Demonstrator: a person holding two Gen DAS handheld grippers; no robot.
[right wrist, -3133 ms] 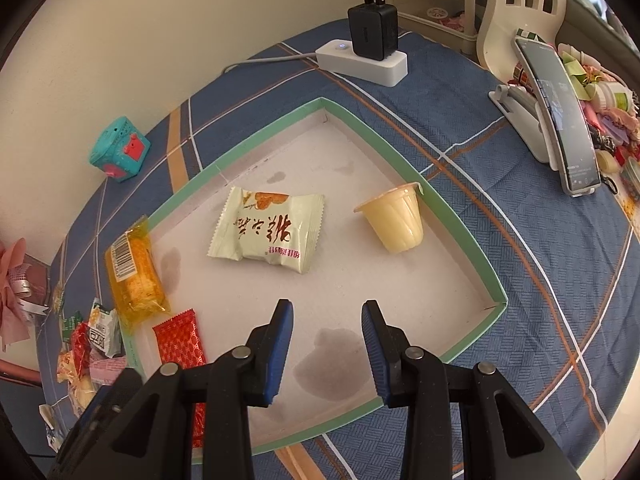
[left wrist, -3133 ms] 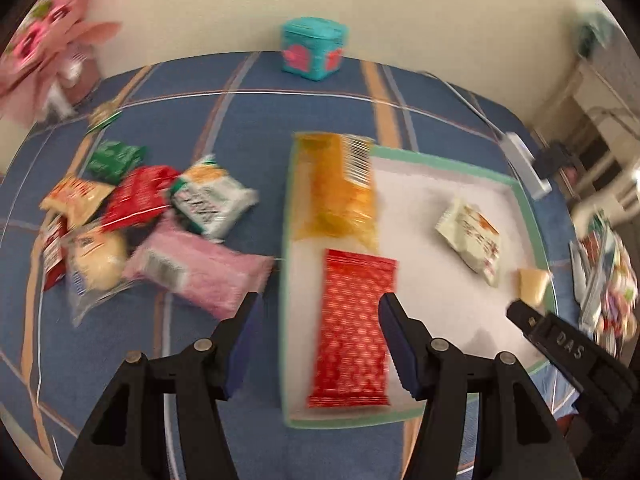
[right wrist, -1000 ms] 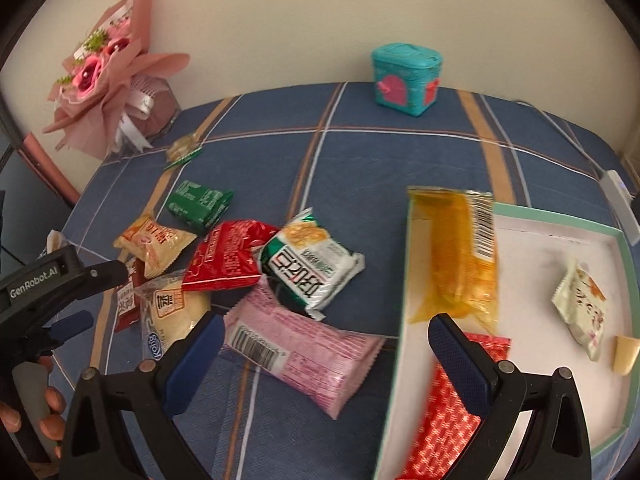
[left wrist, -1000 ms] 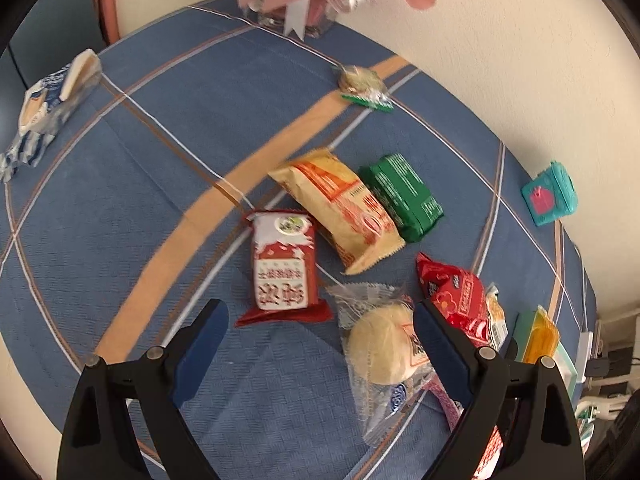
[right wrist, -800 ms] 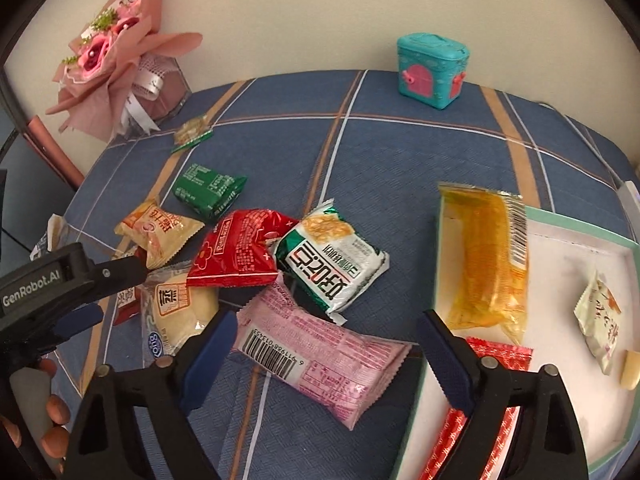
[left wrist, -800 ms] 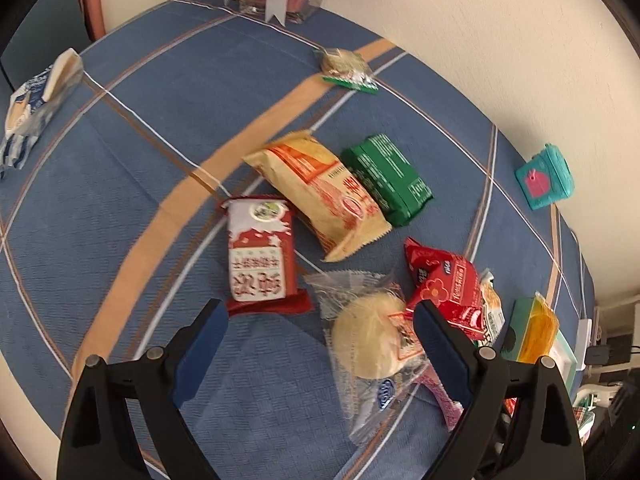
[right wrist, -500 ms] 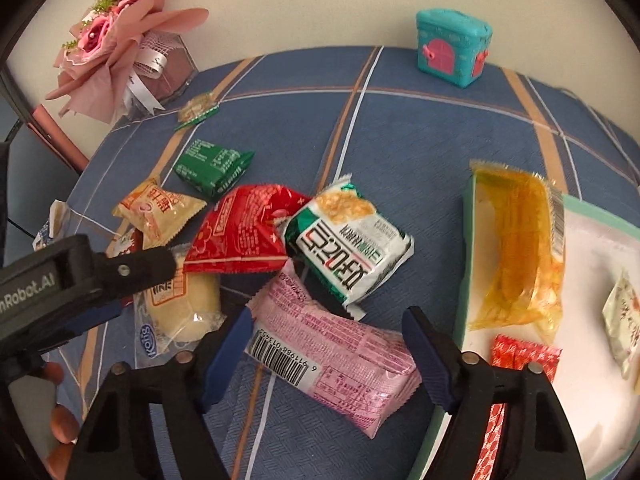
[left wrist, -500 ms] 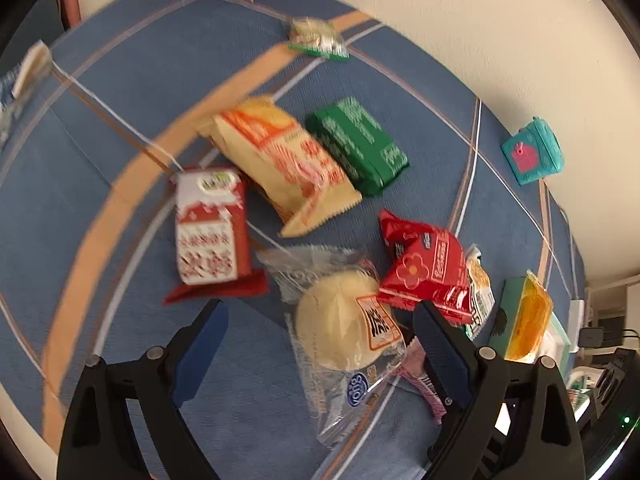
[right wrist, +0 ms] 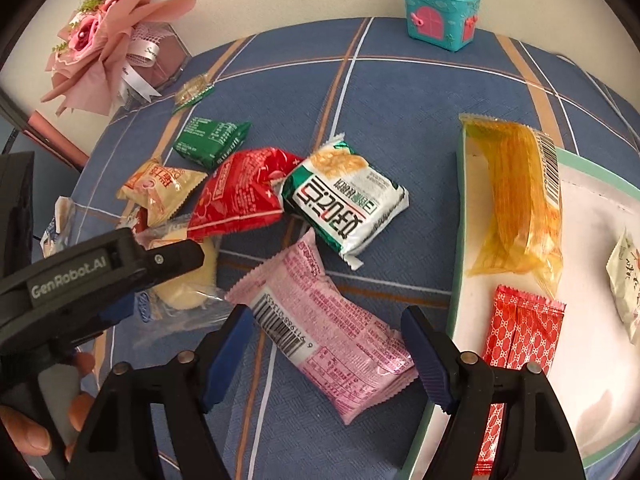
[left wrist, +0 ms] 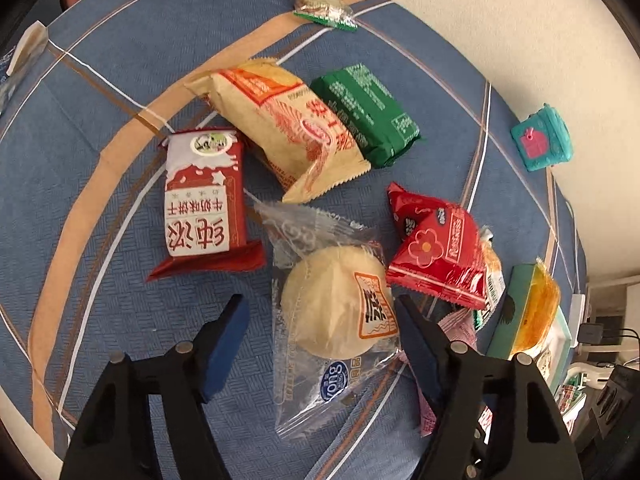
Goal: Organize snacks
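On the blue checked tablecloth lies a heap of snack packets. My left gripper [left wrist: 319, 303] points down over a round bun in clear wrap [left wrist: 336, 312]. Its jaws are closing with the bun between them, and the left pad still stands apart from it. My right gripper [right wrist: 327, 314] is open astride a pink packet [right wrist: 332, 336], one blue pad at each end; no squeeze shows. The green-rimmed white tray [right wrist: 456, 280] on the right holds an orange packet [right wrist: 516, 200], a red patterned packet [right wrist: 520, 340] and a white one [right wrist: 624, 268].
Around the bun lie a red-and-white packet [left wrist: 204, 200], a tan packet [left wrist: 288, 132], a green packet [left wrist: 368, 112] and a red flower packet [left wrist: 436, 260]. A white-green packet [right wrist: 344, 204] touches the pink one. A teal toy box [right wrist: 440, 12] and a bouquet [right wrist: 104, 36] stand at the back.
Both grippers have sunk closer to the heap. The left one shifted from the red-and-white packet to over the bun and narrowed its jaws. The right jaws narrowed around the pink packet.
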